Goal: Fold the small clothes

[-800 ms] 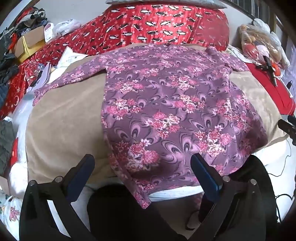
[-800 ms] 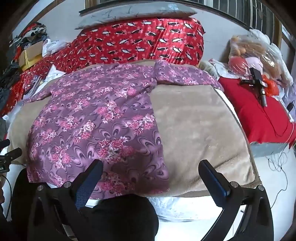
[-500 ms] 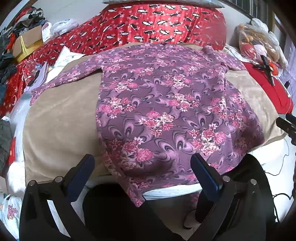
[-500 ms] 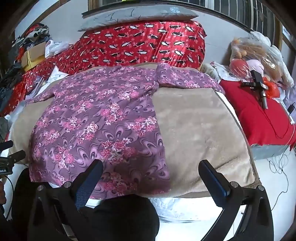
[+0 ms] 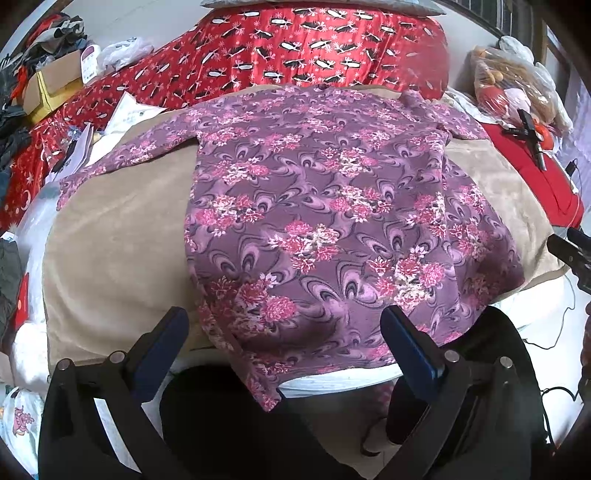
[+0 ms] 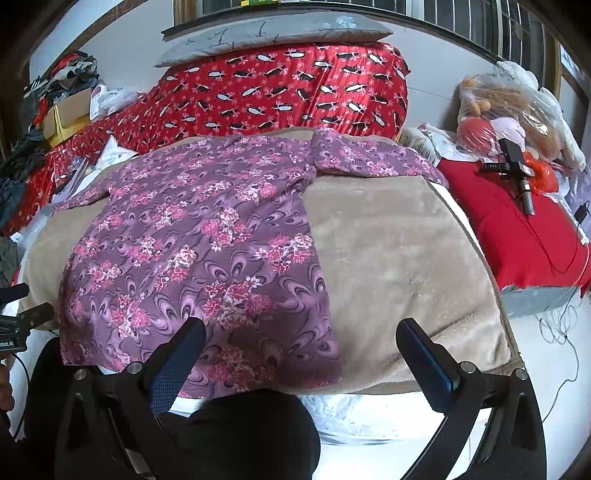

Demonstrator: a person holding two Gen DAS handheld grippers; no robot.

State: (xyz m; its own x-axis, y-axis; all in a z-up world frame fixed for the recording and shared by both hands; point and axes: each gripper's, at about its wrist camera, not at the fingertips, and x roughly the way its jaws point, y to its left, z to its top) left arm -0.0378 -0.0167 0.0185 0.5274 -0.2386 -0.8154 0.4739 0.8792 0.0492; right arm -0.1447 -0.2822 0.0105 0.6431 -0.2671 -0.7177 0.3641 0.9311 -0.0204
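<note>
From the left wrist view, the left hand-held gripper hangs wide open and empty above the hem of the purple floral top, spread flat on the beige blanket. Its hem droops off the bed edge, so a shallow pinch could drag it askew.

From the right wrist view, the right hand-held gripper also gapes empty. The top's far sleeve lies bunched, its cuff hard to make out.

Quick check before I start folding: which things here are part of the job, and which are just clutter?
Job:
purple floral top, spread flat on the beige blanket
left gripper, open
right gripper, open

Lying about:
red patterned quilt
grey pillow
bag of soft toys
cardboard box
red cushion
</note>
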